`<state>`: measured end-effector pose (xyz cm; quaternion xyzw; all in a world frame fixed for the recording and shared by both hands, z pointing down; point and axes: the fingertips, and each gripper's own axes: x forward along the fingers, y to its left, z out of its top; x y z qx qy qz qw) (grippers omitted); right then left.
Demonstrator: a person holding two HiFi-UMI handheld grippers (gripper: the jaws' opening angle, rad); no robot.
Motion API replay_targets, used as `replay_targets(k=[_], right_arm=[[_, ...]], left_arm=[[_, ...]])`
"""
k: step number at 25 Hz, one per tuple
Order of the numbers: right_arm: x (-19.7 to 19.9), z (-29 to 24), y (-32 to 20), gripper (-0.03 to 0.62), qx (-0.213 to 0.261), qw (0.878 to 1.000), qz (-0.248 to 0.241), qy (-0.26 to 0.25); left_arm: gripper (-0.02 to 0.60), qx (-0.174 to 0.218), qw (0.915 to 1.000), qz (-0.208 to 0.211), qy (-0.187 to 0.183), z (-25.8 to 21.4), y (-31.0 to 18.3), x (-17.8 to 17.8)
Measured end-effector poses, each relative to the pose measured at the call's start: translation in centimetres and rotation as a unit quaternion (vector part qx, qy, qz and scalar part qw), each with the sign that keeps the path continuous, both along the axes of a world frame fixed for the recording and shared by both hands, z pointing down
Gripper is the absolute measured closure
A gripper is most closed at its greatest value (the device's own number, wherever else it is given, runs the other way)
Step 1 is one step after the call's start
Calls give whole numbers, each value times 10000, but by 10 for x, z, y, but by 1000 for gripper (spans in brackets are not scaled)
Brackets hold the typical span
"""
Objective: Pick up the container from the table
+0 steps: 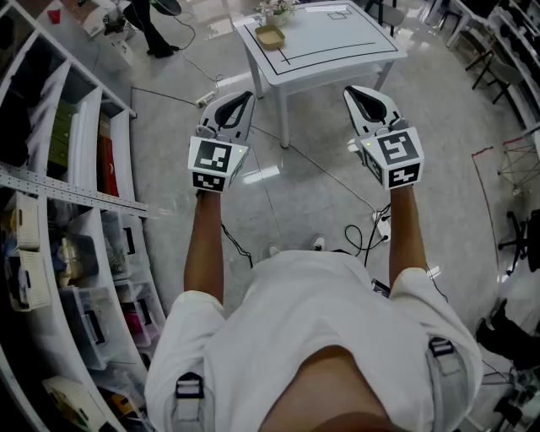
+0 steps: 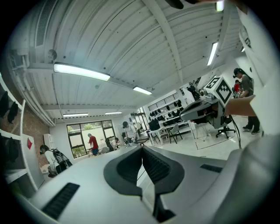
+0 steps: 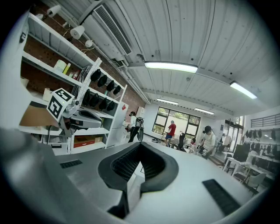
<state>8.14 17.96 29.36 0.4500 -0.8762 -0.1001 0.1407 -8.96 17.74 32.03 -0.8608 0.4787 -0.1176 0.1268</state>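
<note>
Between the ribbed pads of the left gripper (image 2: 141, 147) nothing is held: the two jaws meet at their tips, with only a narrow slit below them showing the room beyond. The right gripper (image 3: 140, 145) reads the same, jaws together and empty. Both point level across the room rather than down, so each gripper view shows ceiling lights and distant people, not the work. From the head view the two grippers are side by side and well apart, the left at about 10 o'clock and the right at about 2 o'clock from the person's torso. Farther out, at 12 o'clock, stands the white table (image 1: 337, 38). The container (image 1: 270, 37), small, tan and open-topped as far as can be told, rests near the table's left edge, just beside a small plant (image 1: 276, 10). Cables (image 1: 359, 236) trail over the floor between person and table, and shelving (image 1: 89, 148) fills 9 o'clock. The step in hand looks like the approach, with the task barely begun. To do it well, I judge the person should step clear of the cables, tip one gripper downward, part its jaws before reaching the container, and close them on one wall of it, keeping away from the plant
</note>
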Motion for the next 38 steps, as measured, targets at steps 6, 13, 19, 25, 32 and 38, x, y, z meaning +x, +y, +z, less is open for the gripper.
replay_targets(k=[6,13,19,25,32,38], right_arm=[[22,3,-21,580,22,9999,1,-102],[65,8,-55,580,7,9987,-284,-416],[96,19,-95,580,-107,9974,-496,-509],[99,35,-147,581,-230,9966,-518,-595],[64,52,-247,582,-222,9983,-301,-442],[14,44,-348,582,-293,9983,-13,-508]], left_arm=[[565,6,10000,-34,-10,0,-21,21],[565,-79,9999,-130,-28,12,-53,64],[565,-164,9995,-262,9,23,-87,97],[565,-277,9994,-225,28,36,-136,100],[565,-236,9997,-76,-8,50,-242,59],[565,-276,9994,198,-35,42,-359,9]])
